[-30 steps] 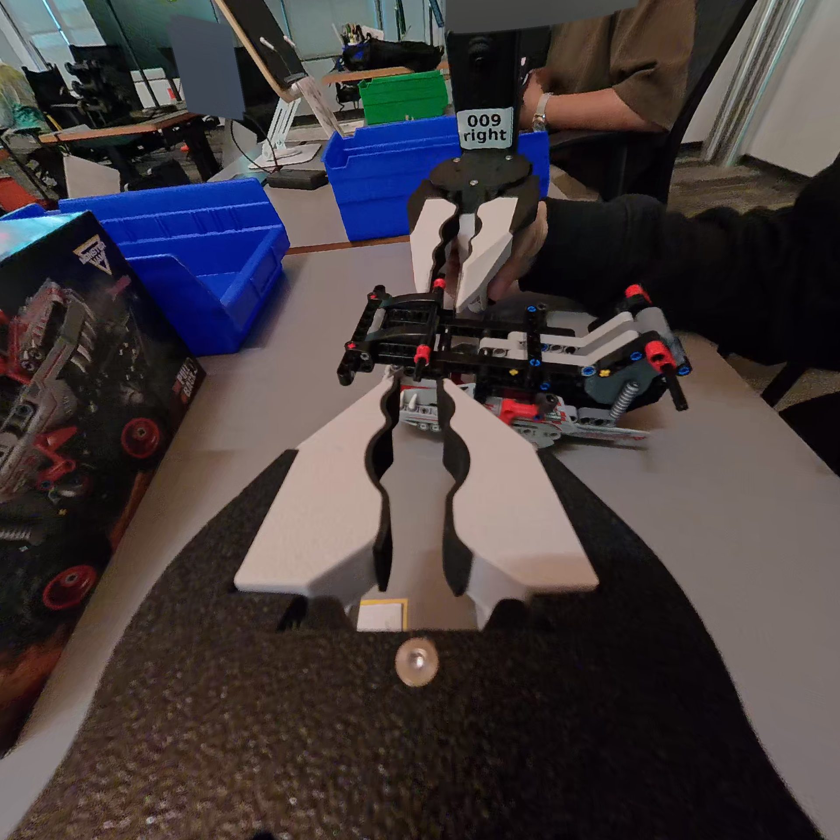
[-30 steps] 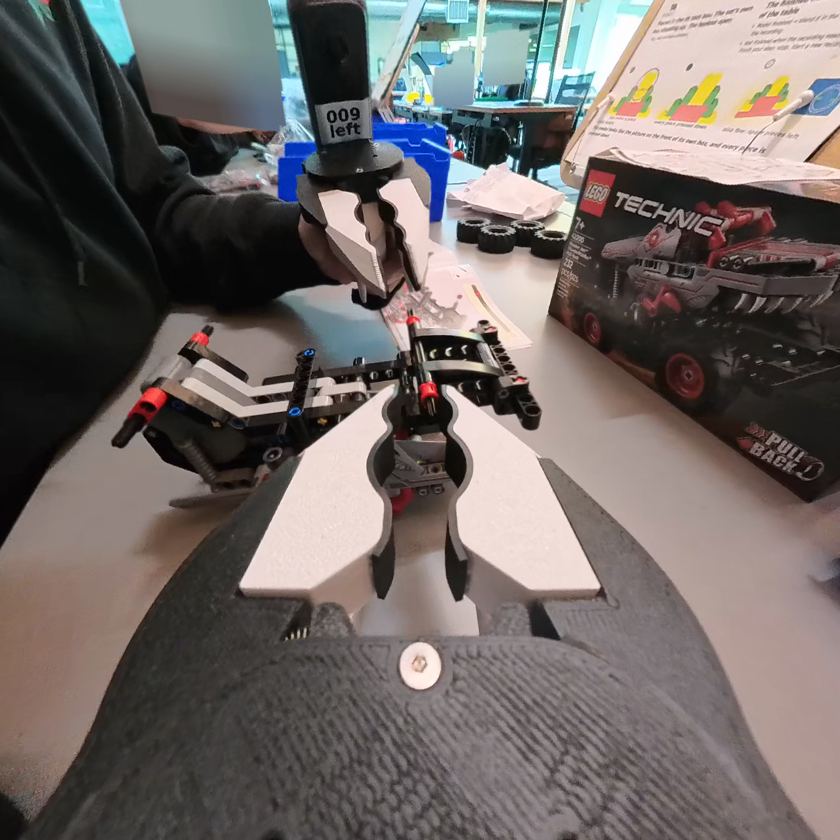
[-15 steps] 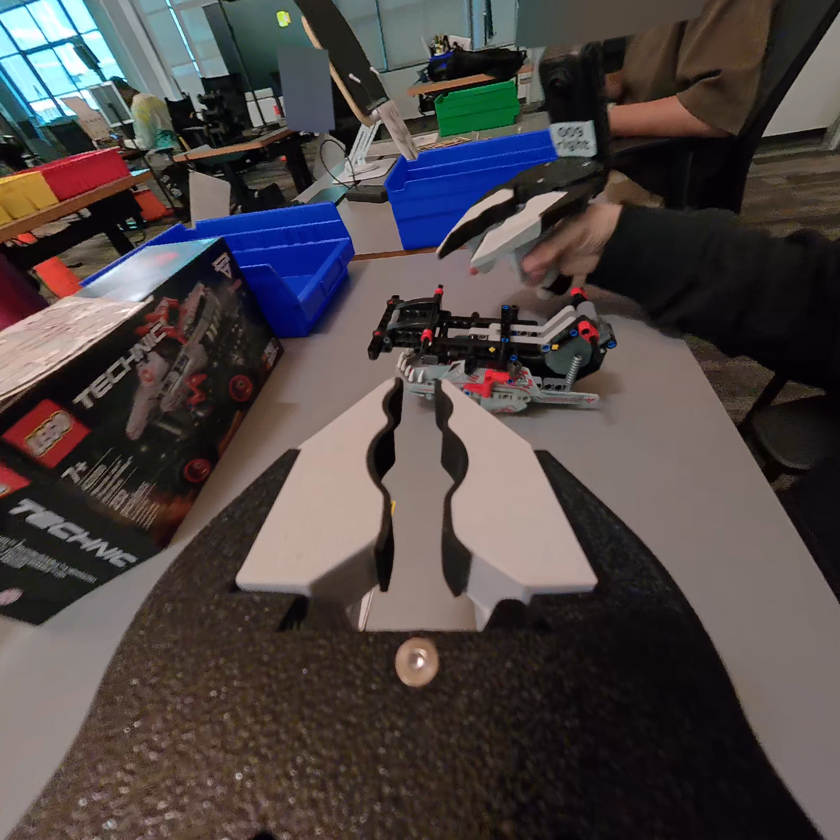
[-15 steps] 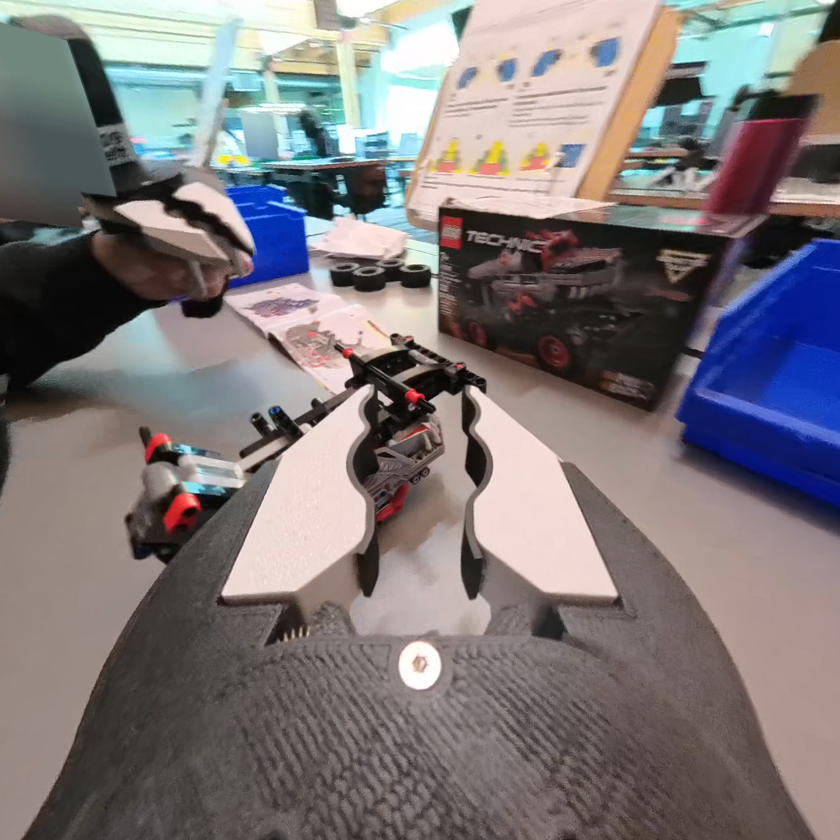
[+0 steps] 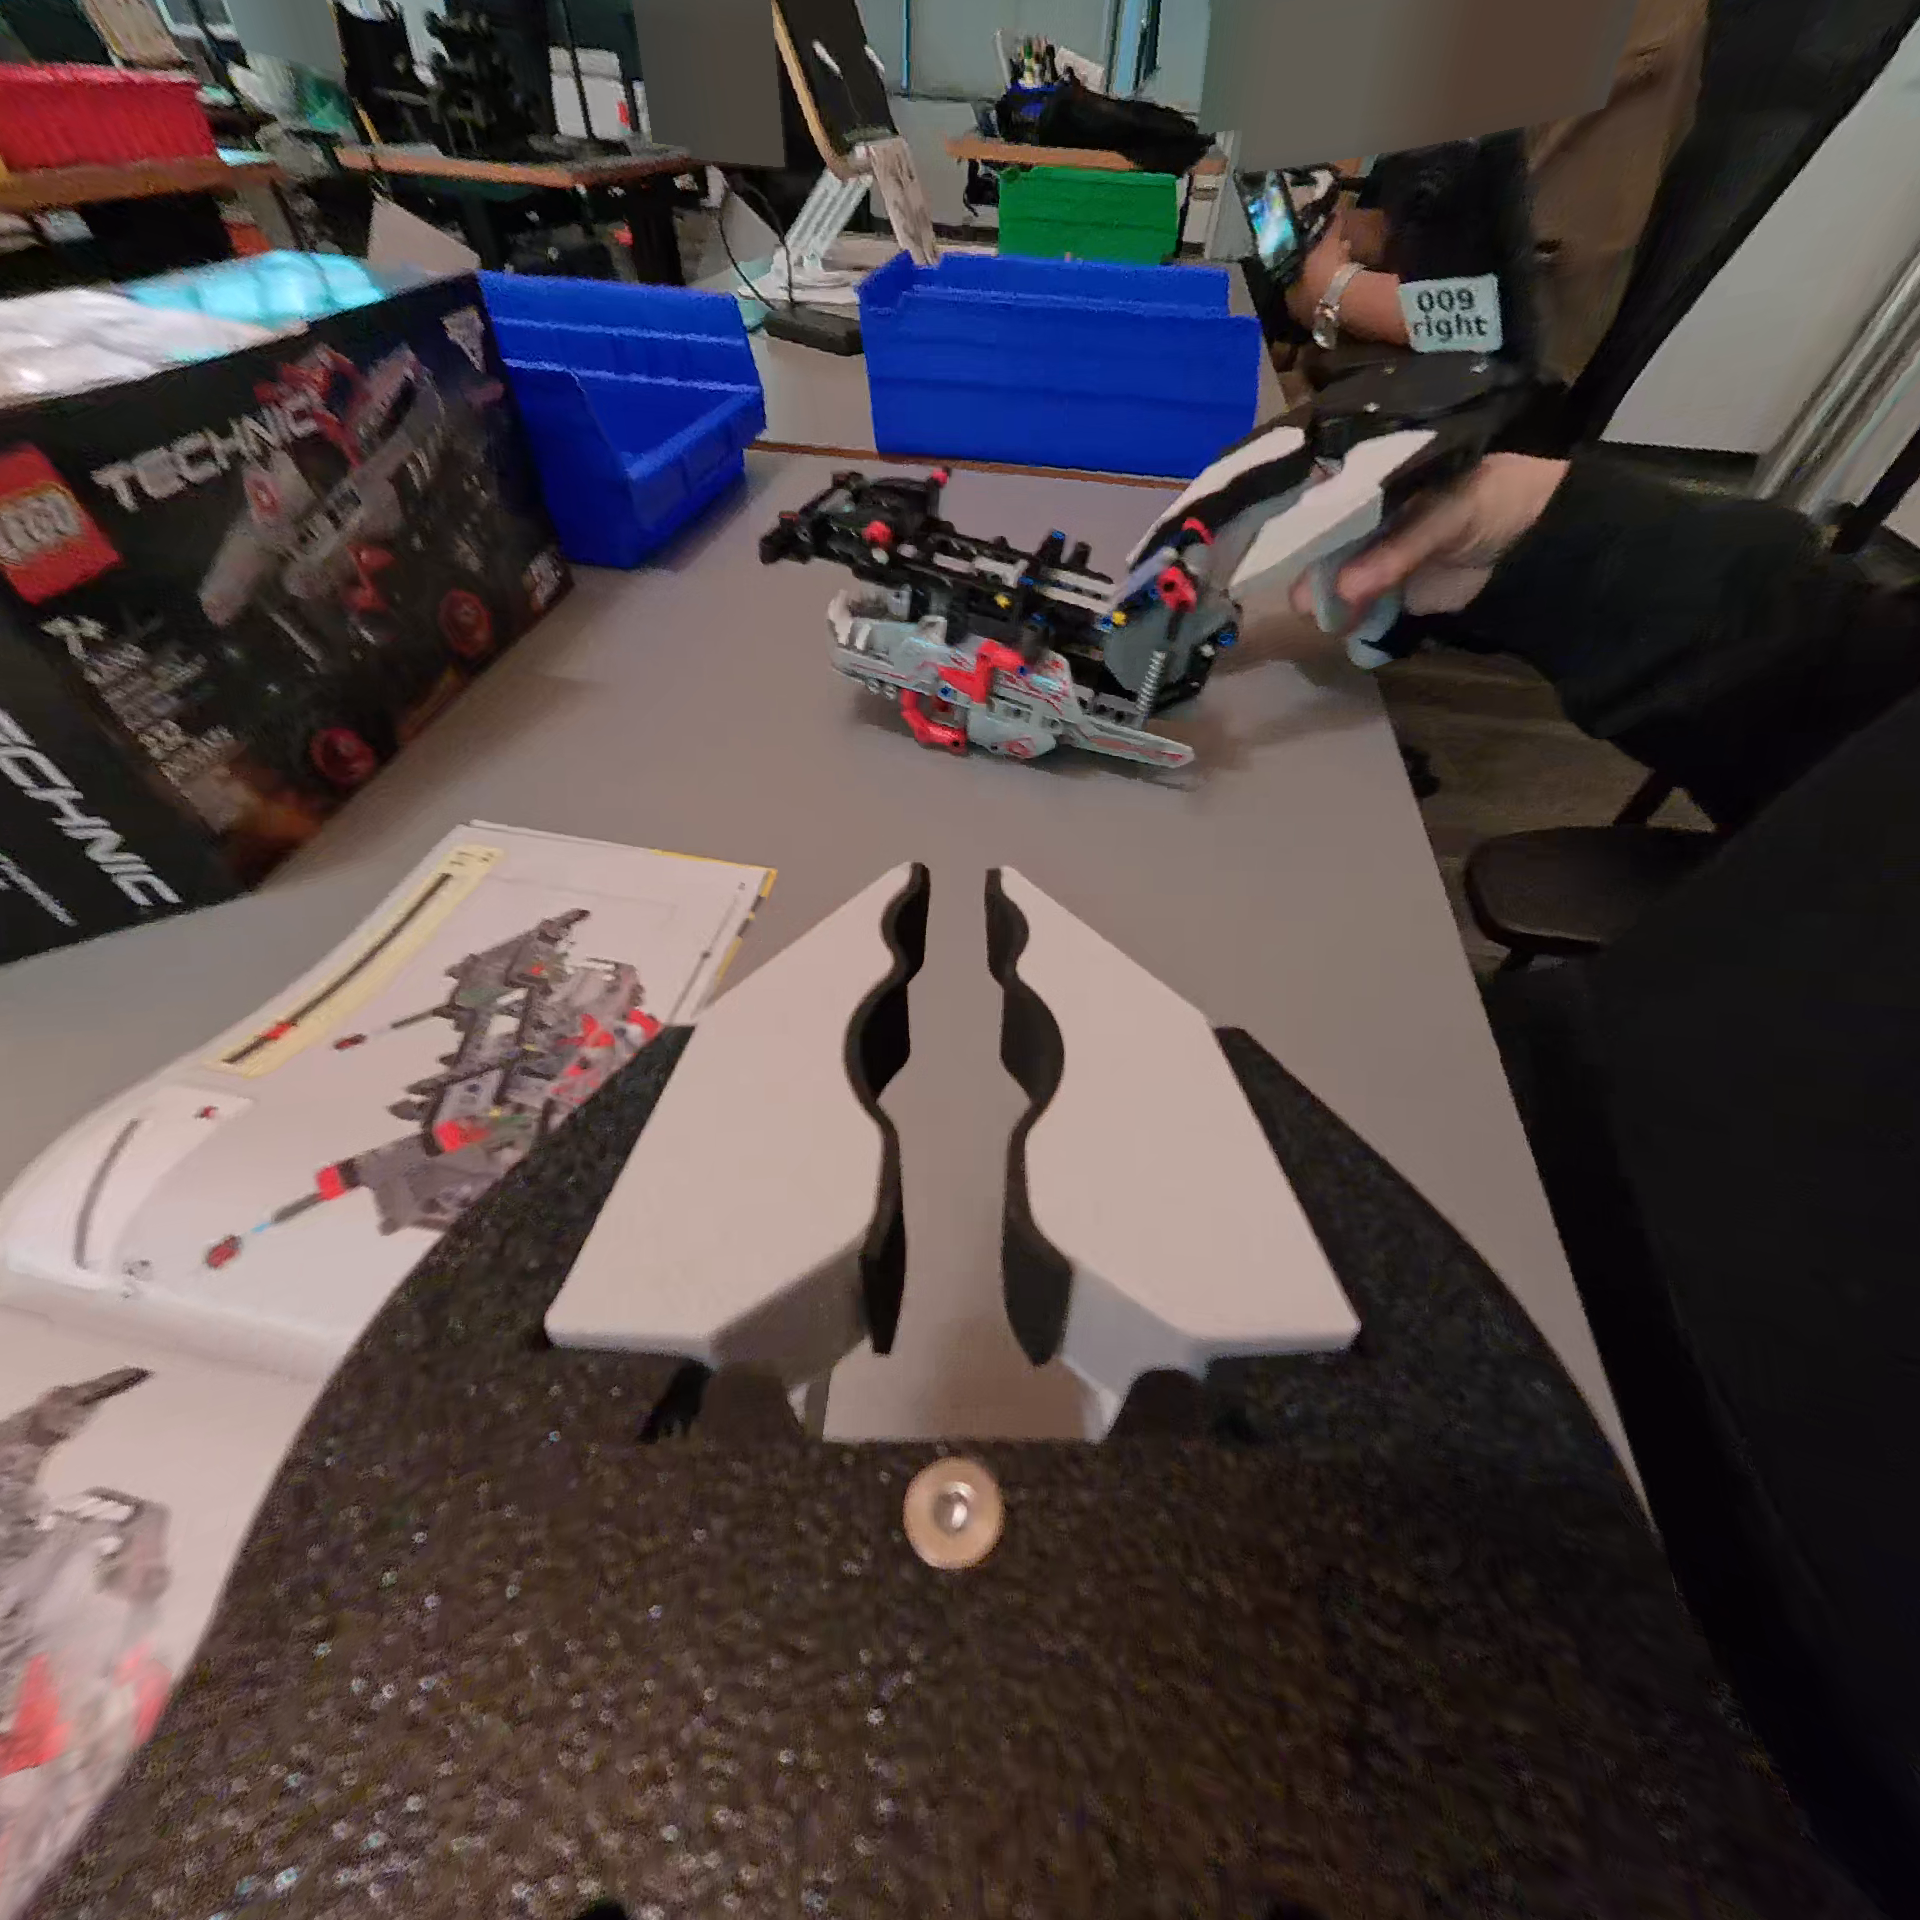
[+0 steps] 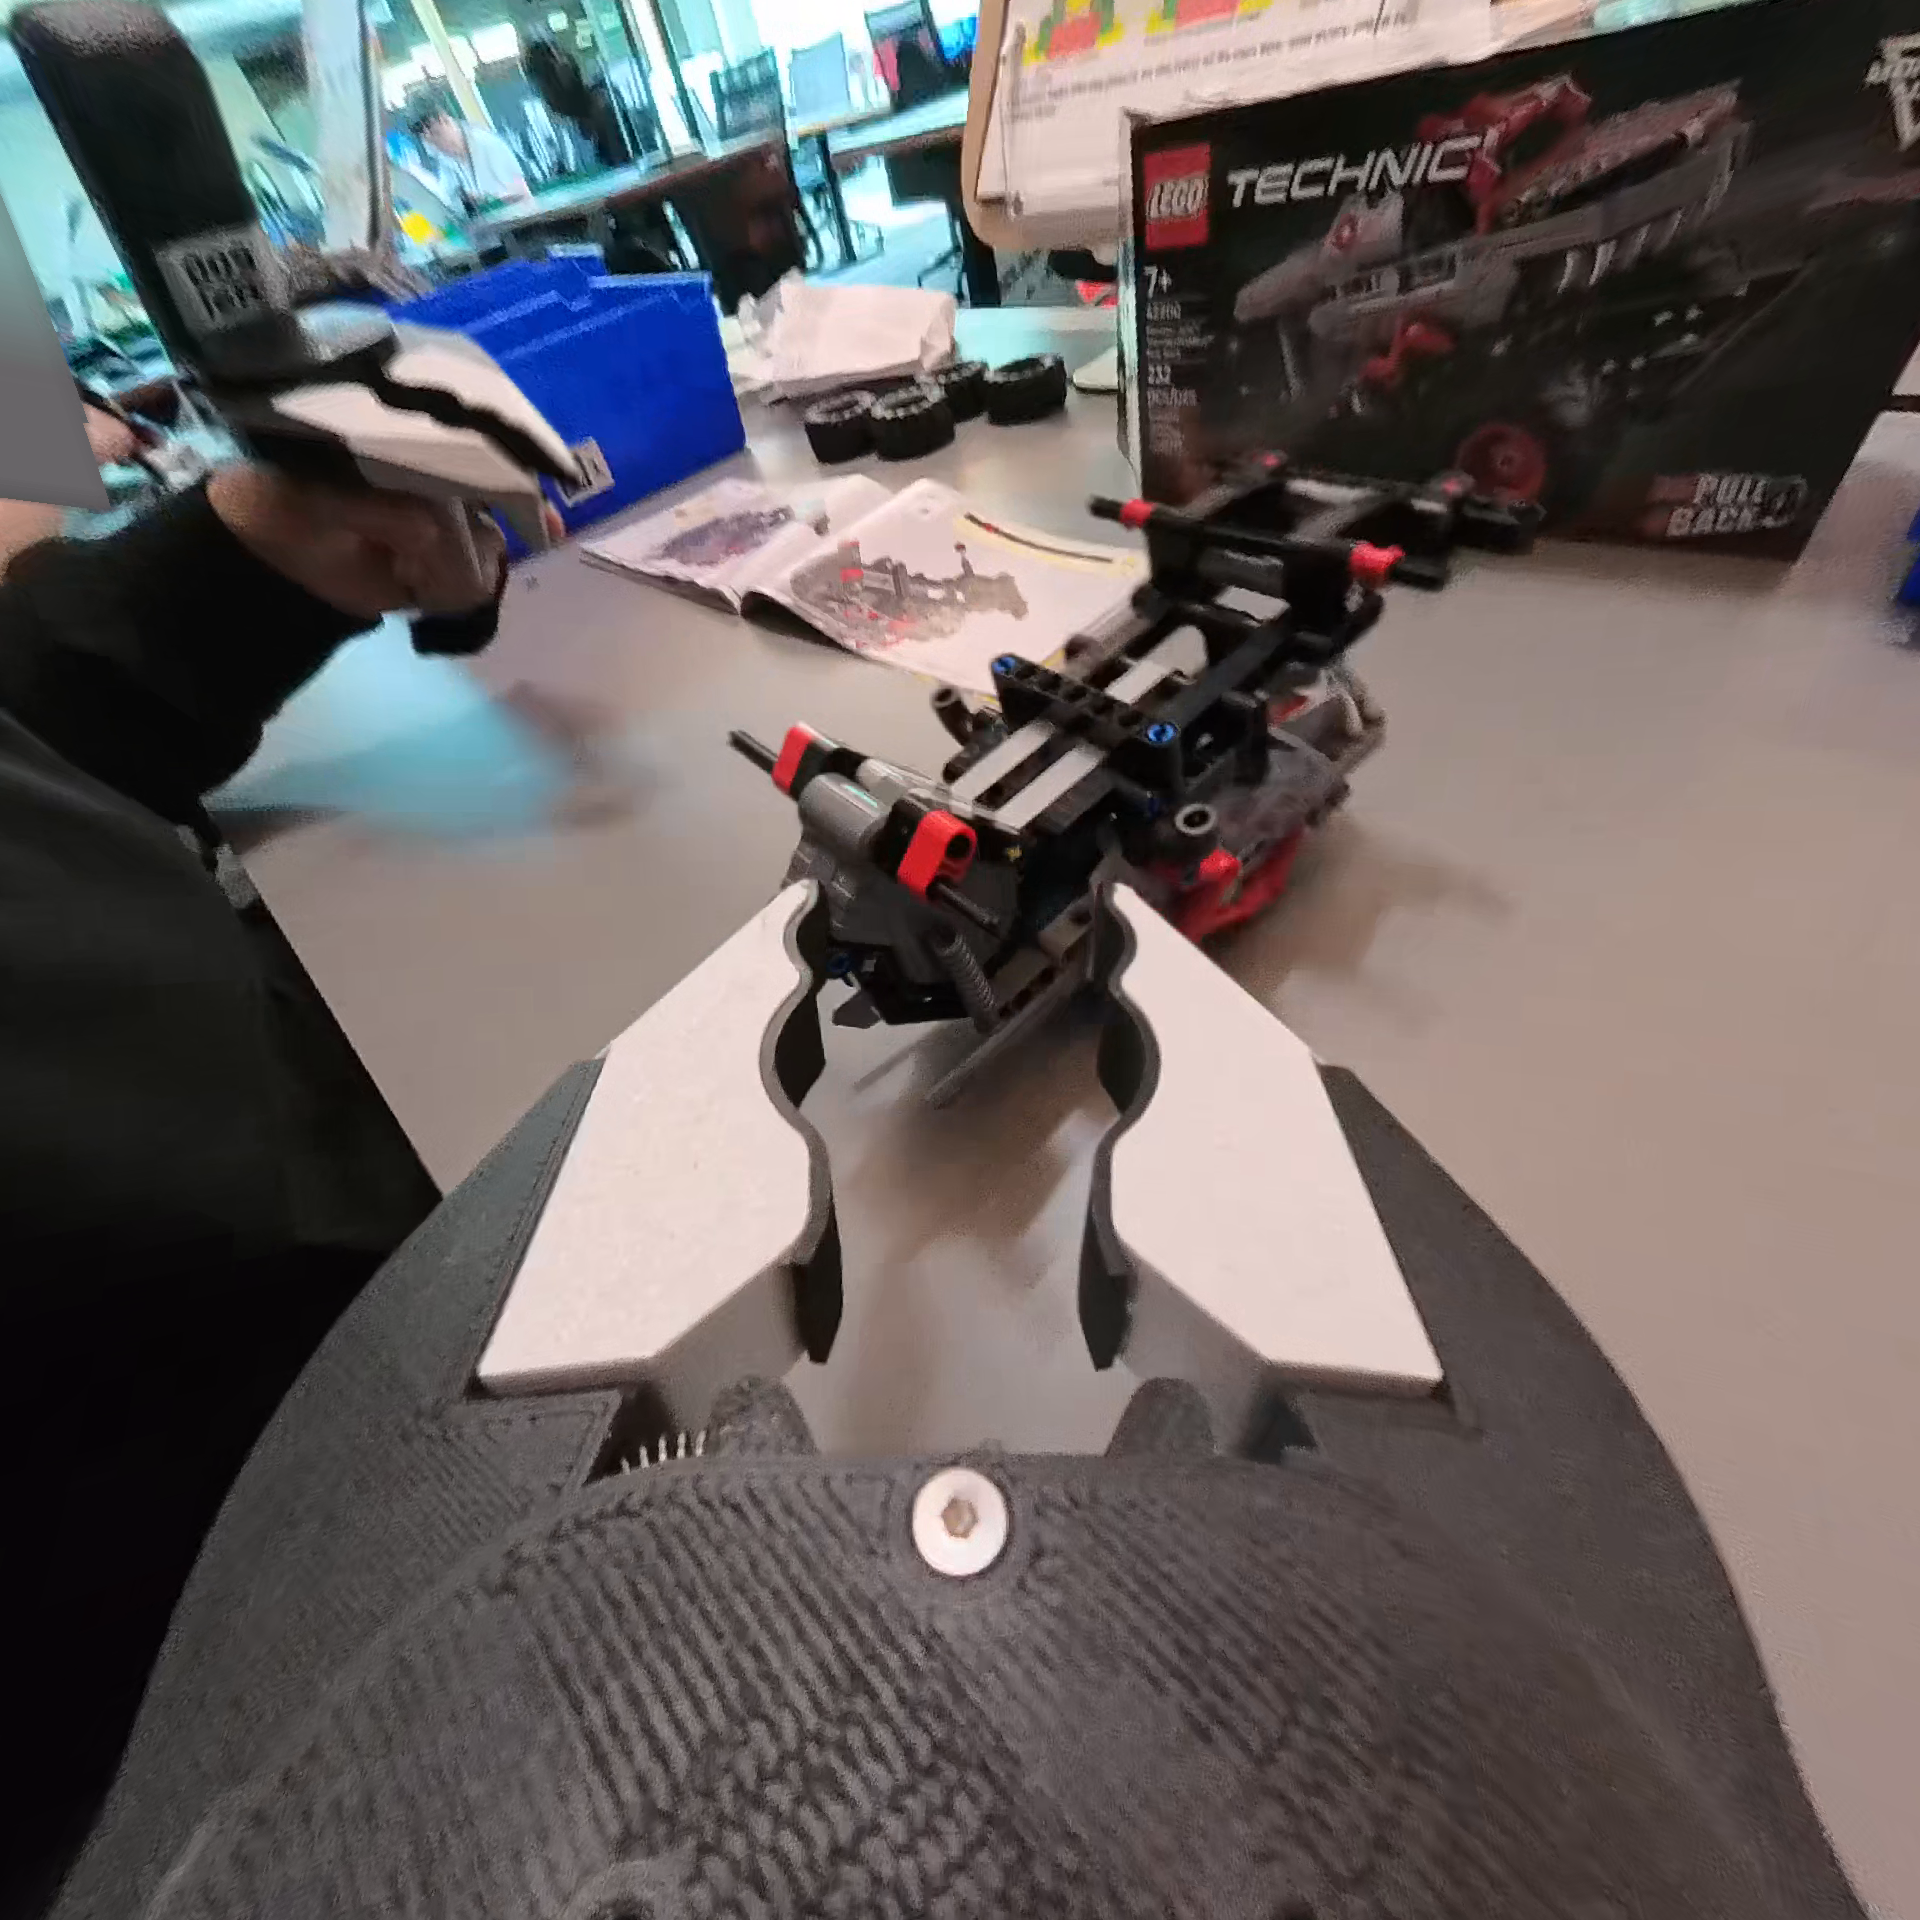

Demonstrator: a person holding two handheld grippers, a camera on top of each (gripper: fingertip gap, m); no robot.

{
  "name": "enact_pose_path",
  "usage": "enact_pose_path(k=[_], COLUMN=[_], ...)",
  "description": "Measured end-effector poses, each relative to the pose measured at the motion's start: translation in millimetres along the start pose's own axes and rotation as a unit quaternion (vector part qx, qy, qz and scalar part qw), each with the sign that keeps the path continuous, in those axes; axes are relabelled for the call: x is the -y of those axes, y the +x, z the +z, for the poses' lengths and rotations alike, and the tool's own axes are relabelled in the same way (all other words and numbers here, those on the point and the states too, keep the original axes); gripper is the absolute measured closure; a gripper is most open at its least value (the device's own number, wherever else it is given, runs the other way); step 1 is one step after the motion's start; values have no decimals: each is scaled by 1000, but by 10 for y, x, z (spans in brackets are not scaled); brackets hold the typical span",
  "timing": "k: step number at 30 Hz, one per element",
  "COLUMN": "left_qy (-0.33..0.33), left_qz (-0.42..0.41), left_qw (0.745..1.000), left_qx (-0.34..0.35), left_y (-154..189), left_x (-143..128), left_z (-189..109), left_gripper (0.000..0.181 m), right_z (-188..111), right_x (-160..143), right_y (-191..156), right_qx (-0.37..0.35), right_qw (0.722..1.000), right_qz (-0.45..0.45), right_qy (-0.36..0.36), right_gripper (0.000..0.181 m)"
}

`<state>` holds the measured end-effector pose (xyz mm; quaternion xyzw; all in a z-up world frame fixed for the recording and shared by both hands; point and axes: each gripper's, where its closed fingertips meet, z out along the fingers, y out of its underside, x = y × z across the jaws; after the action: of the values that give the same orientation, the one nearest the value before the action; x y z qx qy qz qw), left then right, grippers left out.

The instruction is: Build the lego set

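The part-built lego truck chassis (image 5: 987, 634), black and grey with red pins, rests on the grey table (image 5: 1195, 935). My left gripper (image 5: 956, 883) hovers well short of it, over the table beside the open instruction booklet (image 5: 416, 1039). Its jaws stand a narrow slit apart with nothing between them. My right gripper (image 6: 958, 904) is open, and its fingertips flank the chassis's rear end (image 6: 904, 914), where the spring and red pins are. I cannot tell if they touch it. The right gripper also shows in the left wrist view (image 5: 1164, 540) at that end.
The set's box (image 5: 239, 540) stands left of the chassis. Two blue bins (image 5: 623, 436) (image 5: 1060, 364) stand behind it. Several black tyres (image 6: 935, 405) and crumpled paper lie near the booklet (image 6: 914, 582). The table edge (image 5: 1455, 935) runs along the right. A person sits at the far right.
My left gripper has pulled back from the chassis to beside the booklet. My right gripper has let go of the front end, moved round to the rear end and opened wider.
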<state>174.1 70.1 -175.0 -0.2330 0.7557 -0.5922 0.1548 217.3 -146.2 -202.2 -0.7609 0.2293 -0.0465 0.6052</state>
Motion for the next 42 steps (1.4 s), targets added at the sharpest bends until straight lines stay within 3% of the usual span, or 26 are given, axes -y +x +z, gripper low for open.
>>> enact_pose_path(k=[5,11,14,17,19,23,27,29,36,42], left_qy=[-29,-23,-3,19,12,-12,-67,-72,-59,-12], left_qz=[20,15,9,-3,-1,79,178,175,124,99], left_qw=[999,999,1000,1000,1000,994,967,960,942,931], left_qx=[-25,-29,1,12,-4,-72,-170,-205,-307,-352], left_y=[153,127,-29,-169,-220,-246,-353,-427,-454,-331], left_x=[-132,-81,149,487,653,837,644,587,462,488], left_z=[94,247,359,564,785,1323,1812,1976,2229,2248], left_gripper=[173,177,176,169,163,161,167,165,164,166], right_z=[121,151,-33,-288,-342,-219,-33,21,81,131], right_x=[22,88,61,390,518,449,416,403,460,396], right_y=[-95,-175,-150,193,354,624,614,602,661,754], right_qx=[3,18,-2,-96,-118,-143,-122,-104,-89,-82], right_qw=[1000,1000,996,991,987,986,989,991,991,993], right_qz=[-17,-13,-58,-91,-107,-89,-86,-73,-66,-68], right_qy=[-14,-19,-67,-20,6,-9,17,34,74,50], right_gripper=[133,135,133,138,141,150,156,158,172,163])
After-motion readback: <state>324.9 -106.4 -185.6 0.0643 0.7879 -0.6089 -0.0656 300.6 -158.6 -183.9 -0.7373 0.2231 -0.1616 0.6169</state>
